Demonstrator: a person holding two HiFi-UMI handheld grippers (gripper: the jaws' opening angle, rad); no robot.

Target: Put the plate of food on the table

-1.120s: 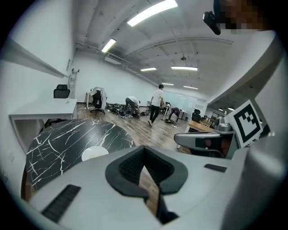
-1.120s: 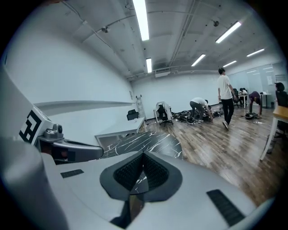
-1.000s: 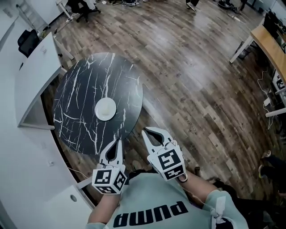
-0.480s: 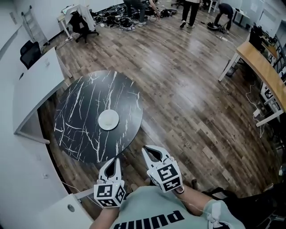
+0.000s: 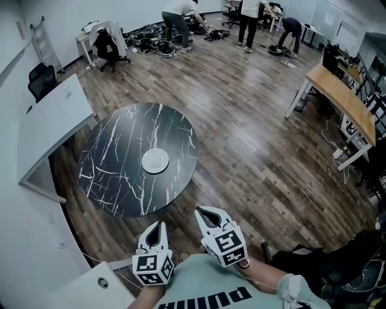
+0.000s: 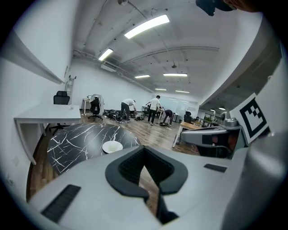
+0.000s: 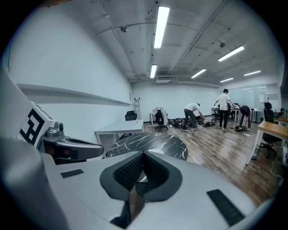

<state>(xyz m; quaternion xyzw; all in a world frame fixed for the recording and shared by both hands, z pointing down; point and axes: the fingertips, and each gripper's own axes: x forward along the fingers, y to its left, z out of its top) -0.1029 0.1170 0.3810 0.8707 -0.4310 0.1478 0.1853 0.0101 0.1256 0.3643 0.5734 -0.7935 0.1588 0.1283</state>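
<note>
A white plate (image 5: 155,160) sits near the middle of a round black marble table (image 5: 114,175); I cannot make out food on it. Both grippers hang close to the person's chest, short of the table's near edge, with wooden floor between. My left gripper (image 5: 159,224) is shut and empty, and so is my right gripper (image 5: 203,212) beside it. In the left gripper view the plate (image 6: 112,146) lies on the table (image 6: 72,143) beyond the closed jaws (image 6: 144,150). The right gripper view shows the table (image 7: 155,143) past its closed jaws (image 7: 144,155).
A white desk (image 5: 51,117) stands left of the table, and a white counter corner (image 5: 90,283) is at bottom left. A wooden desk (image 5: 338,102) stands at the right. Several people (image 5: 181,15) bend over cables far back, near an office chair (image 5: 111,39).
Both grippers have drawn back from the table's near edge, with floor now between. The view has lifted, bringing the far room and people in. The plate has stayed on the table.
</note>
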